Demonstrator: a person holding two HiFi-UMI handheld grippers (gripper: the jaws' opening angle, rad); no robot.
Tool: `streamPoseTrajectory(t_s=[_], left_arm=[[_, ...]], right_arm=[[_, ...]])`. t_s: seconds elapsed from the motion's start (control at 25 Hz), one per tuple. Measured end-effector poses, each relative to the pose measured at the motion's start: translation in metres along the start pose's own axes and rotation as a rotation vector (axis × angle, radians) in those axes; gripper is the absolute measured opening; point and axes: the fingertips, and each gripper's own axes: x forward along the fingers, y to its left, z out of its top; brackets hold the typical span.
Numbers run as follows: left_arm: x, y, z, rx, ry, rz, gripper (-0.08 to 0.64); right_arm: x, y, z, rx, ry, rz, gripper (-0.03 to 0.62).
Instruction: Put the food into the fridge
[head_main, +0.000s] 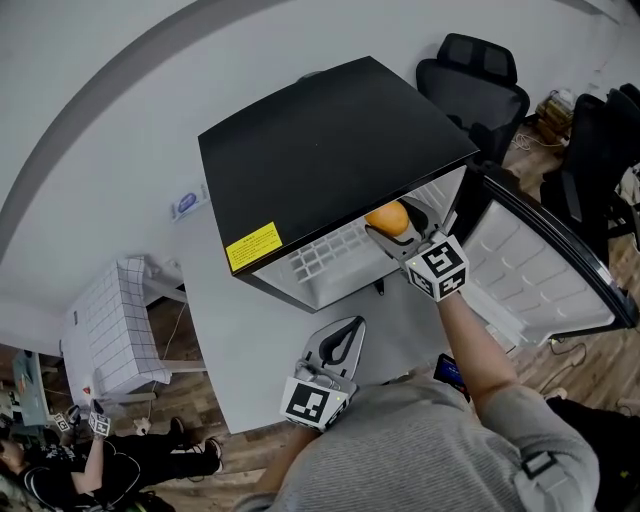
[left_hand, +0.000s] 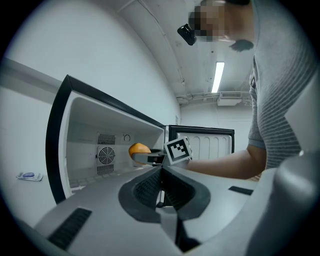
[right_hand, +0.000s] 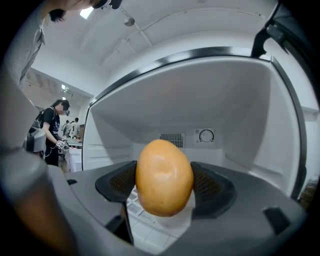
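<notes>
Placement is under way but unfinished. Head view: the fridge (head_main: 330, 150) sits on the white tabletop (head_main: 230, 330) with its door (head_main: 545, 270) swung wide toward 3 o'clock. The right tool (head_main: 392, 236) holds an orange fruit (head_main: 388, 218) at the compartment's mouth, above the white wire shelf (head_main: 325, 255). The left tool (head_main: 338, 345) hangs at 6 o'clock over the tabletop, short of the fridge. Left gripper view: its jaws are pressed together on nothing, and the orange fruit (left_hand: 139, 149) shows at 11 o'clock, just inside the opening. Right gripper view: the jaws pinch the orange fruit (right_hand: 164, 177) on both sides, clear of the wire shelf below, with a dial (right_hand: 206, 135) on the back wall at 1 o'clock. By my reading, opening the door is done; setting the fruit down, letting go and closing up are left. No other food shows.
</notes>
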Motion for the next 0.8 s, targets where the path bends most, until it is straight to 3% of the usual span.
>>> streamPoseTrajectory(t_s=[0.44, 0.8], left_arm=[[0.01, 0.005, -0.006, -0.001, 0.02, -0.019, 0.011], [0.016, 0.007, -0.009, -0.01, 0.03, -0.039, 0.011]], right_arm=[[0.028, -0.026, -0.025, -0.037, 0.089, -0.04, 0.33], [0.043, -0.038, -0.055, -0.079, 0.218, -0.081, 0.33]])
